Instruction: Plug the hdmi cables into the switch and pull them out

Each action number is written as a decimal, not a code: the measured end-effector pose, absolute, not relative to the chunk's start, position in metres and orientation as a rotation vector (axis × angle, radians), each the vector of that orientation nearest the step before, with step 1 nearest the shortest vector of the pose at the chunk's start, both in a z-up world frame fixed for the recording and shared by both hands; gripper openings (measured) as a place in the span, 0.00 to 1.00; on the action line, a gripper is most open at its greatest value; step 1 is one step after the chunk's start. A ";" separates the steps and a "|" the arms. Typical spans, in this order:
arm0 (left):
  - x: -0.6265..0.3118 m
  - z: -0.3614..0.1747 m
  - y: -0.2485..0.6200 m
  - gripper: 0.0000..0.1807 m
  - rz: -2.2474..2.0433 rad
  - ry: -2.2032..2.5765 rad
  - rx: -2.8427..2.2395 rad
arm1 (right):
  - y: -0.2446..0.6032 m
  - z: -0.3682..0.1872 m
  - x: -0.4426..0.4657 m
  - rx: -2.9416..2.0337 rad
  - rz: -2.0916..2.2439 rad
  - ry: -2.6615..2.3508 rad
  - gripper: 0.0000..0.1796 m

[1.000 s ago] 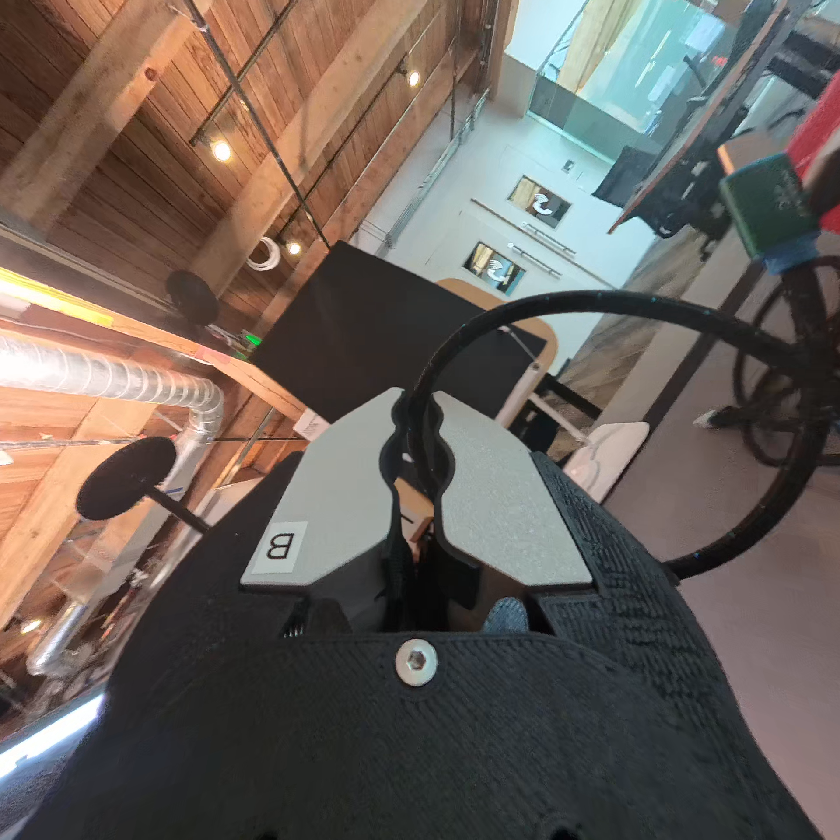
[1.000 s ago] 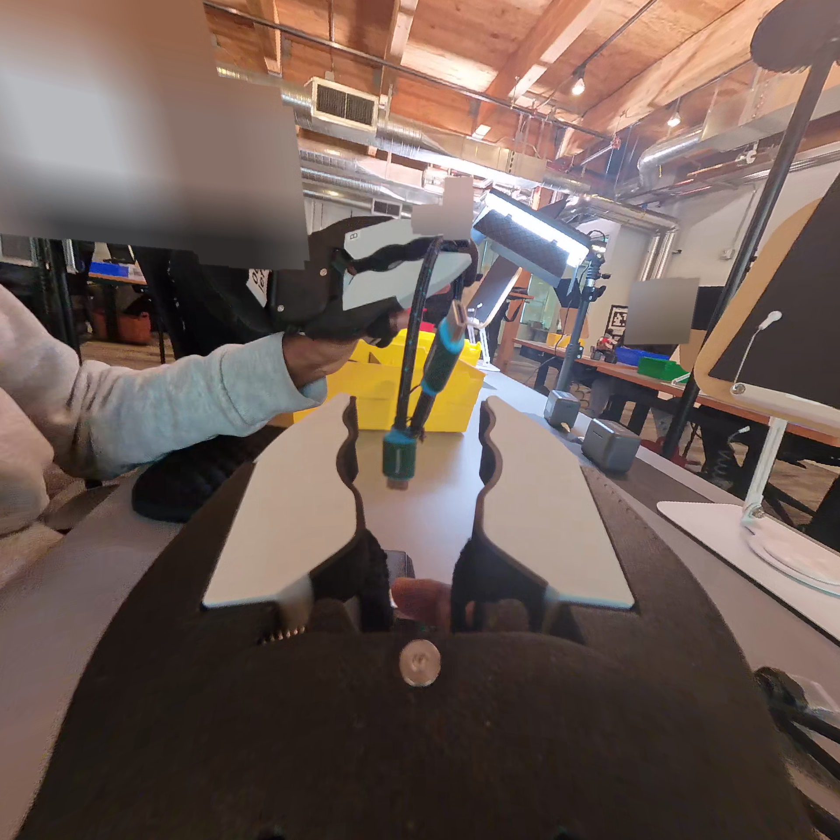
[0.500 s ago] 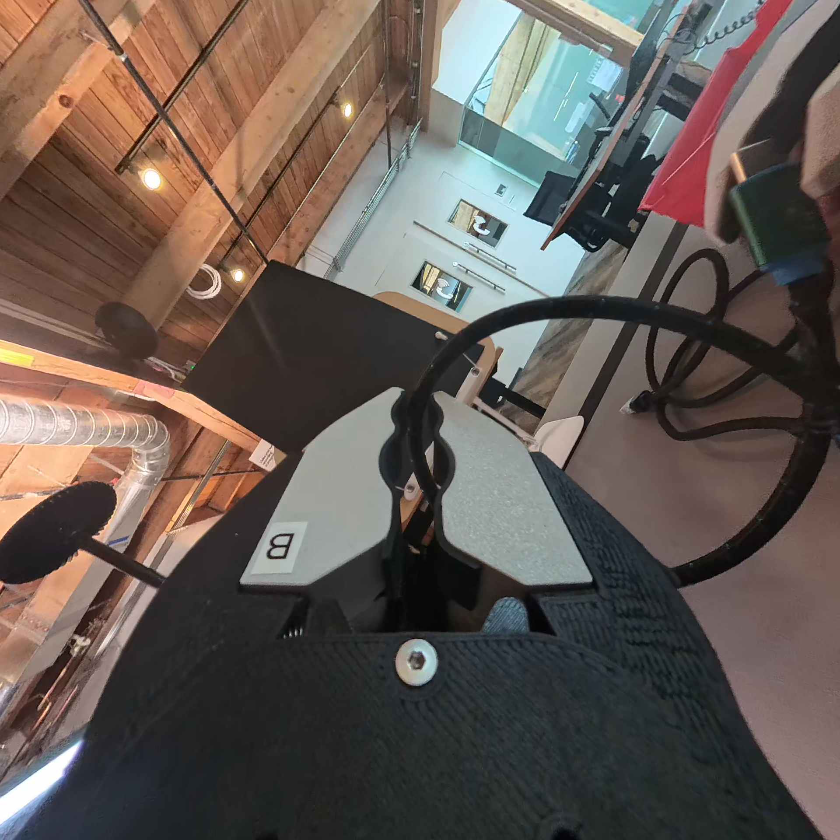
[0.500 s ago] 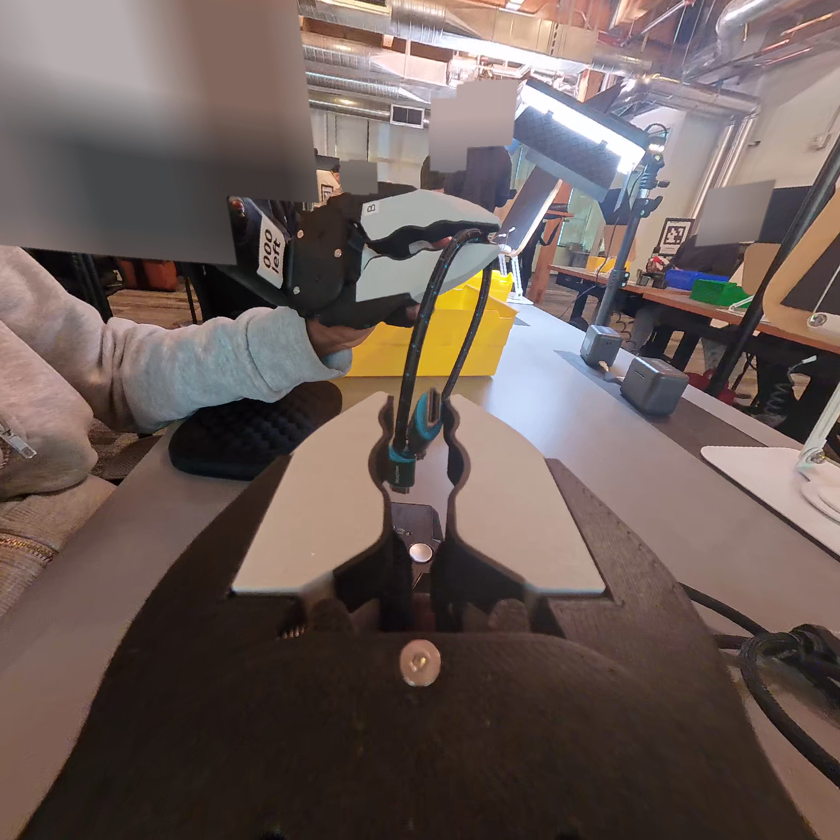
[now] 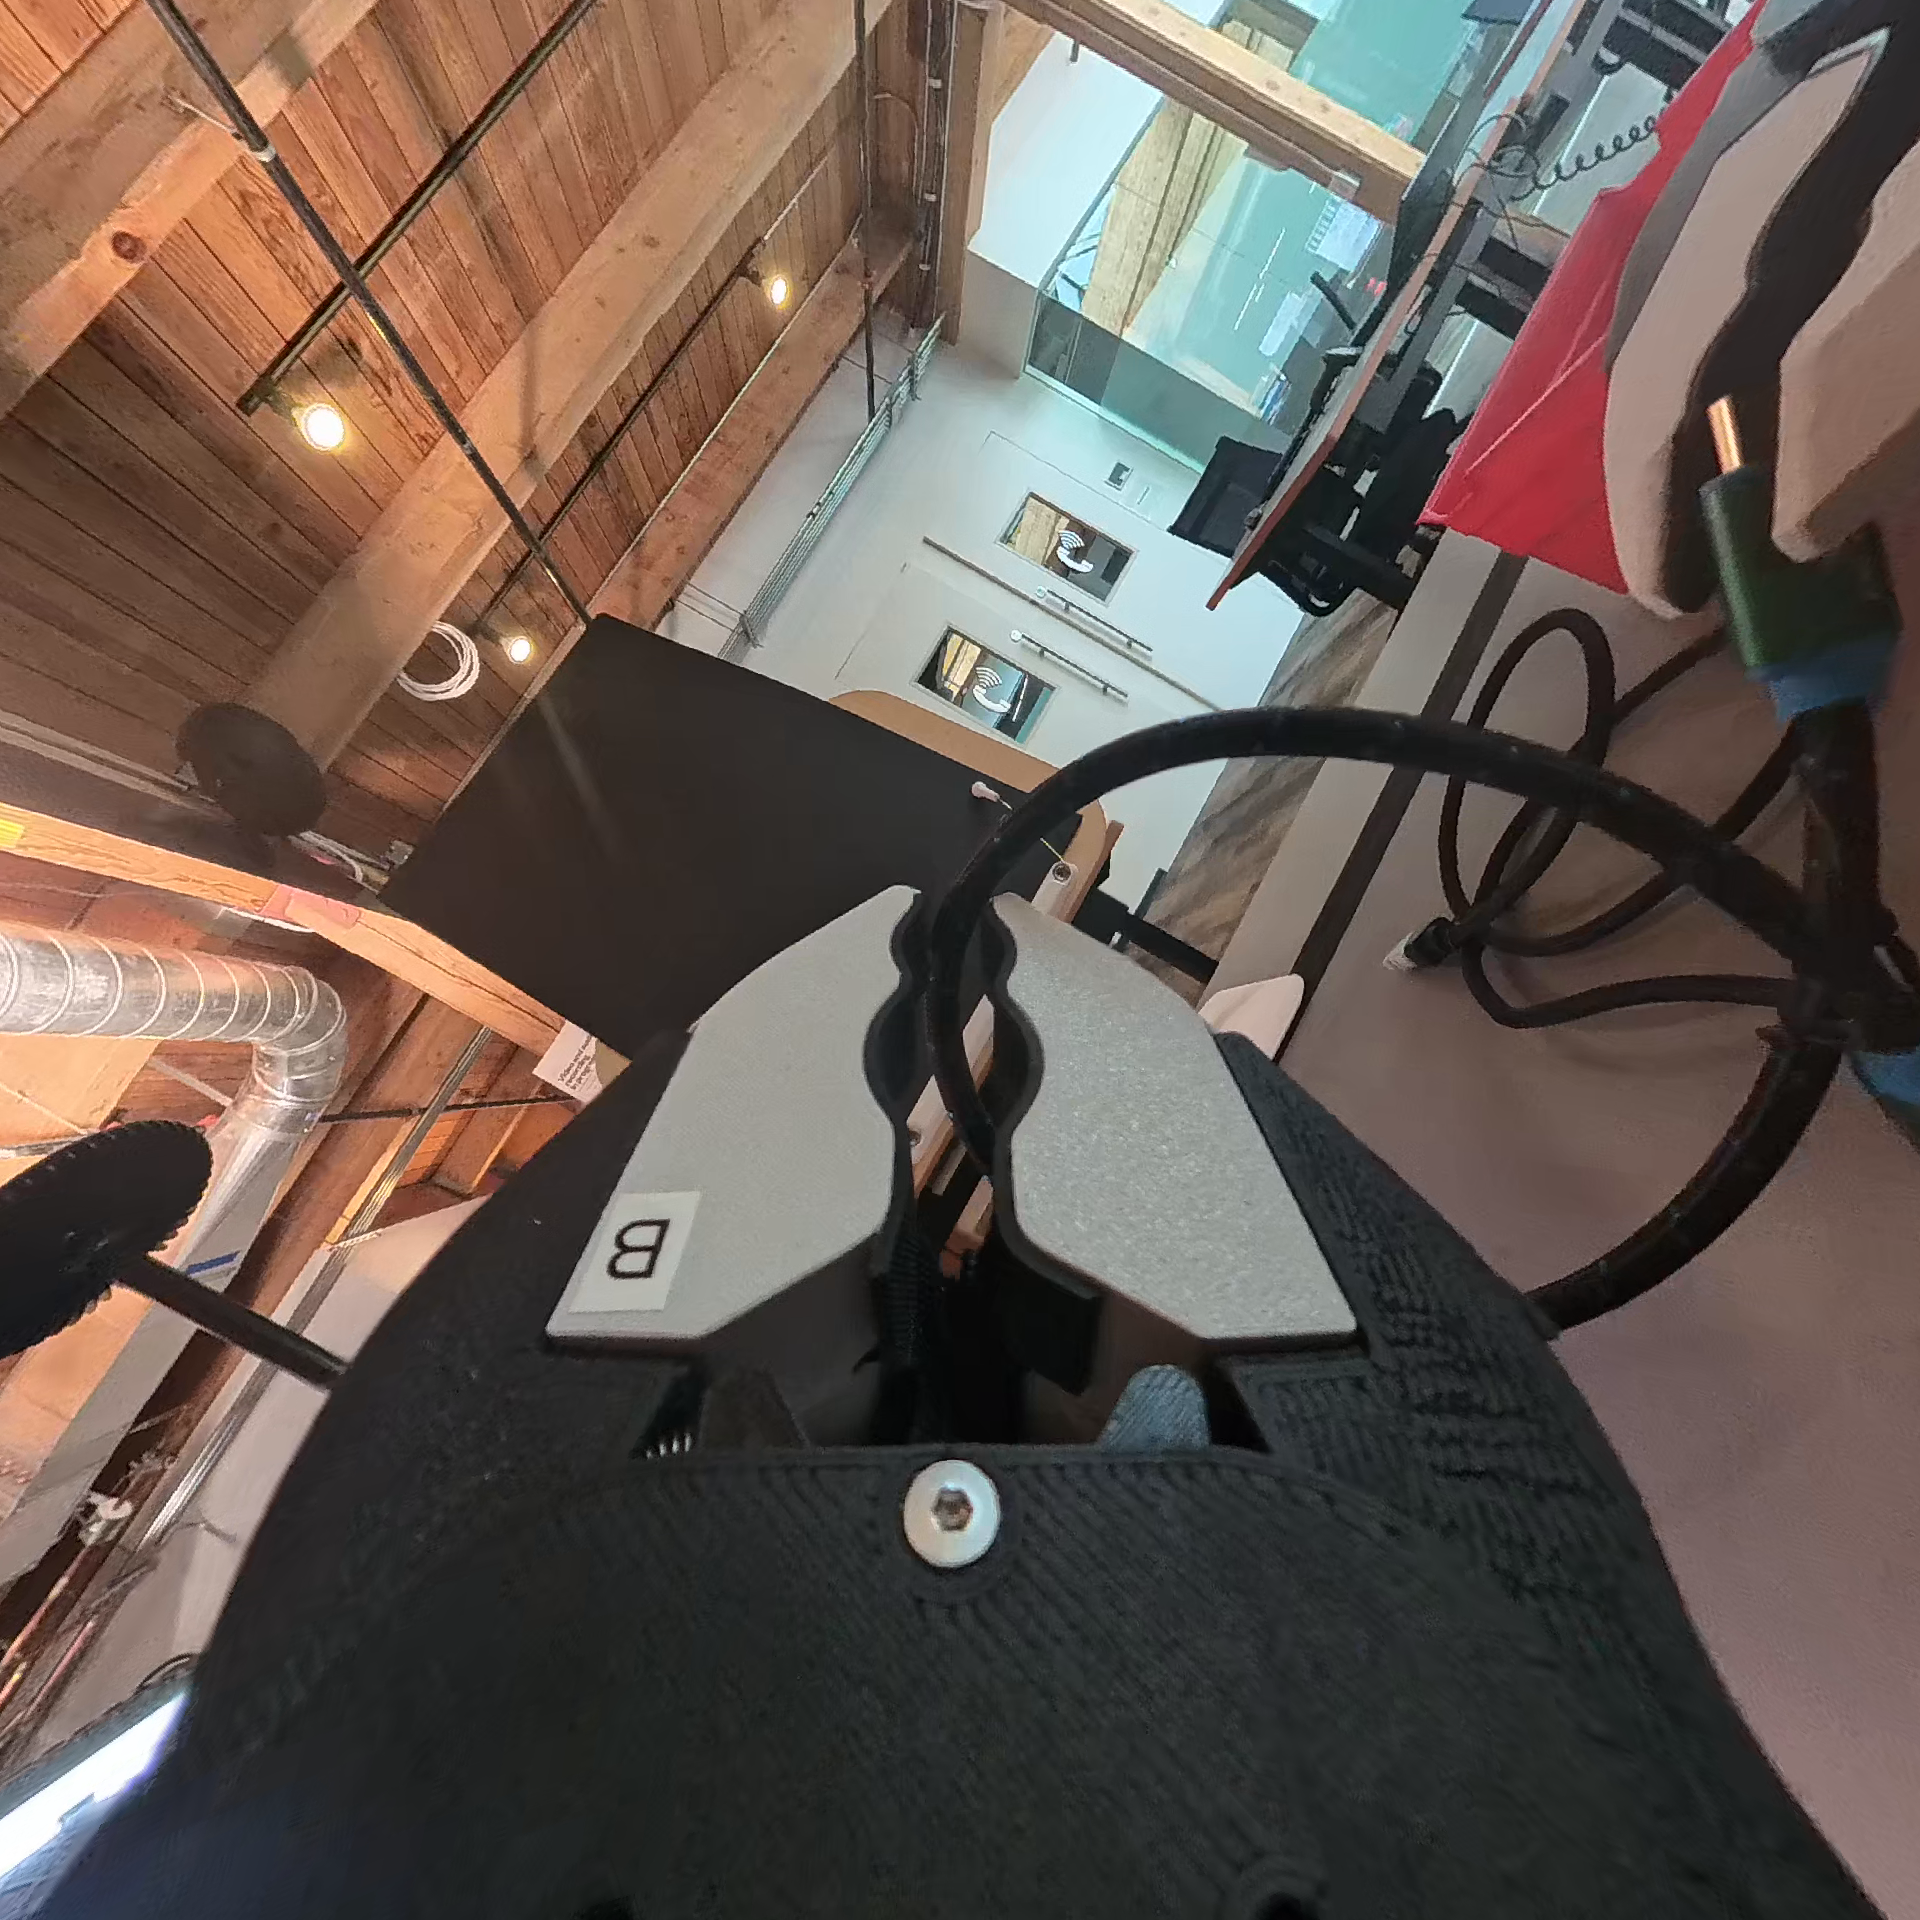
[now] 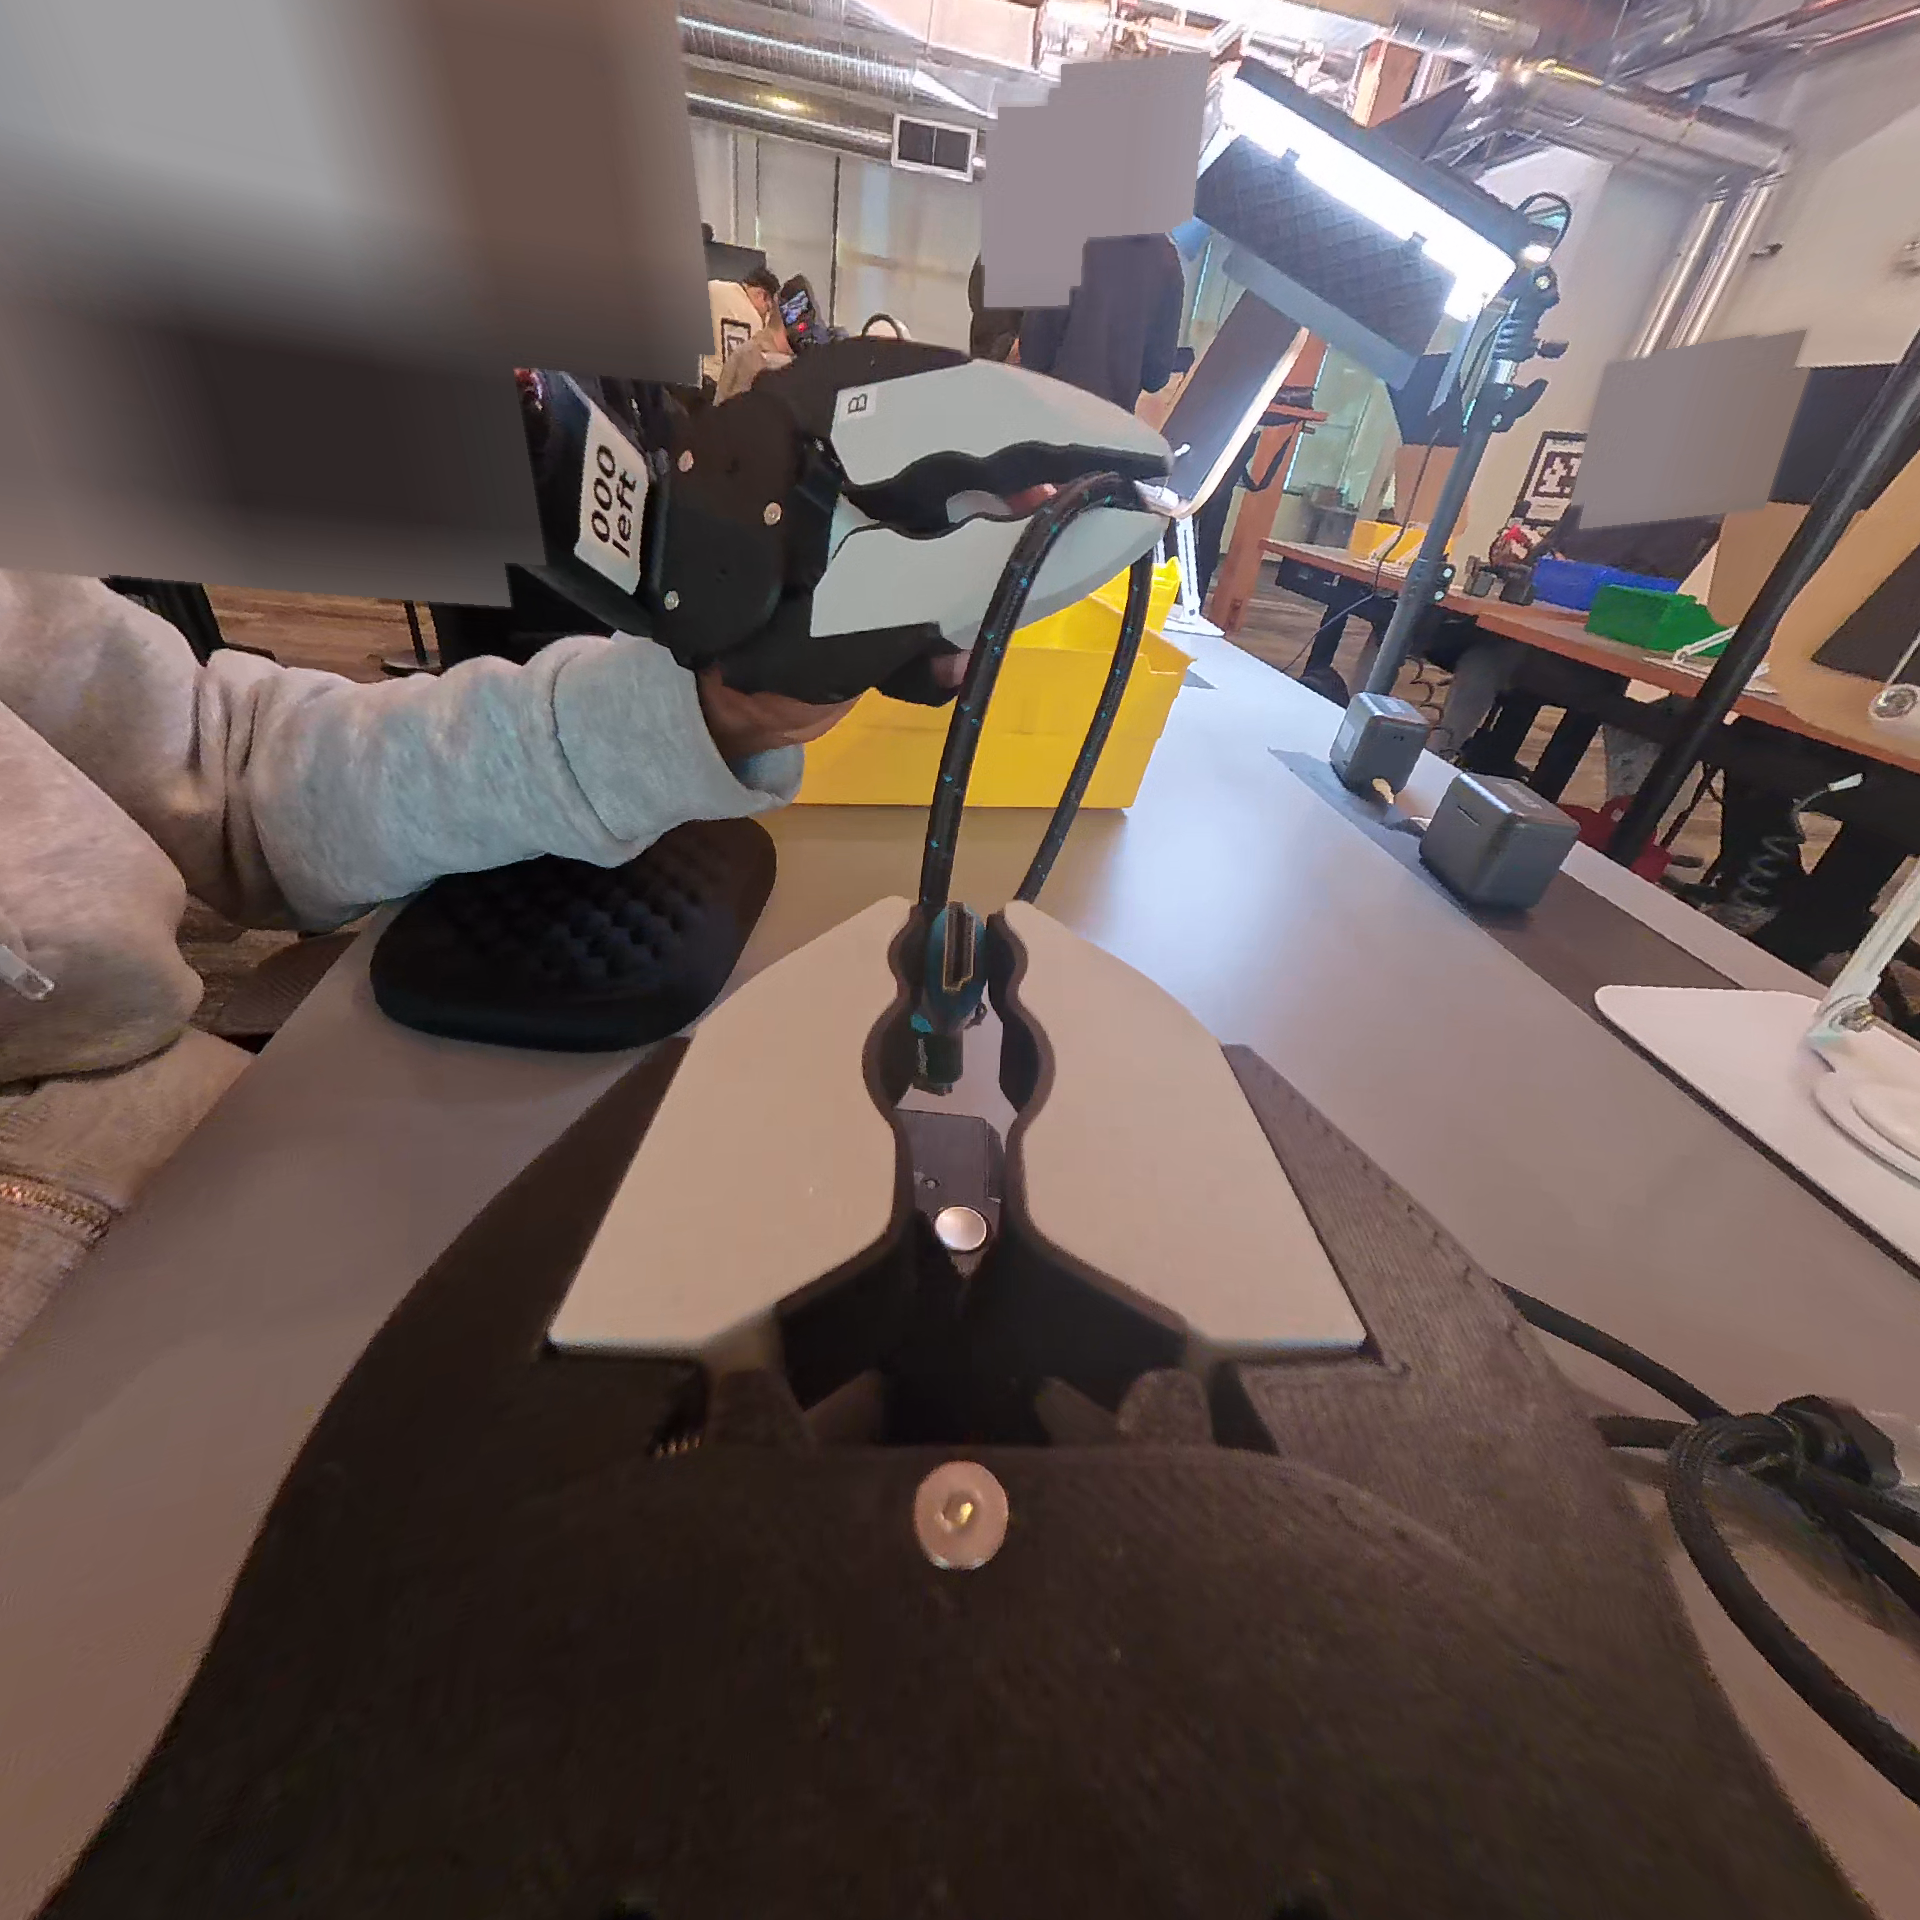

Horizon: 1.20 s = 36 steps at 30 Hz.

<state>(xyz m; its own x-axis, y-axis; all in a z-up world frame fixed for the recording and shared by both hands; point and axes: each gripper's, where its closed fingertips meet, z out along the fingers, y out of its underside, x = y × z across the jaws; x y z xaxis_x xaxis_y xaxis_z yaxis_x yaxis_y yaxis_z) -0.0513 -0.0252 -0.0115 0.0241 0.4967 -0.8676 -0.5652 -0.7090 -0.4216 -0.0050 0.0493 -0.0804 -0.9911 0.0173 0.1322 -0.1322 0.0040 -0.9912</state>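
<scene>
Right wrist view: right gripper [image 6: 951, 971] clenched on teal-collared plug [image 6: 948, 977]; left gripper [image 6: 1060, 499] pinching braided black cable [image 6: 961, 717]; yellow plastic bin [image 6: 1023, 727] contents unseen.

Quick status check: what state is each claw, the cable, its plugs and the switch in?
left claw: shut on cable
right claw: shut on upper plug
cable: looped between both claws
upper plug: unplugged, metal mouth bare
lower plug: points at switch; seating unclear
switch: below right claw, partly hidden

White stickers bearing print sit on the left hand-held gripper [image 6: 1127, 483]: one on a finger [image 5: 769, 1132], one on its body
</scene>
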 end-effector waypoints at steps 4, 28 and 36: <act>-0.046 -0.008 -0.024 0.09 1.660 0.064 -1.499 | 0.055 -0.064 -0.015 -0.071 2.298 -2.107 0.06; -0.027 -0.060 0.086 0.19 1.538 0.060 -1.699 | 0.083 -0.005 -0.039 -0.745 2.710 -1.402 0.06; -0.069 -0.084 0.025 0.02 1.832 0.065 -1.946 | 0.091 0.004 -0.041 -0.792 2.719 -1.433 0.06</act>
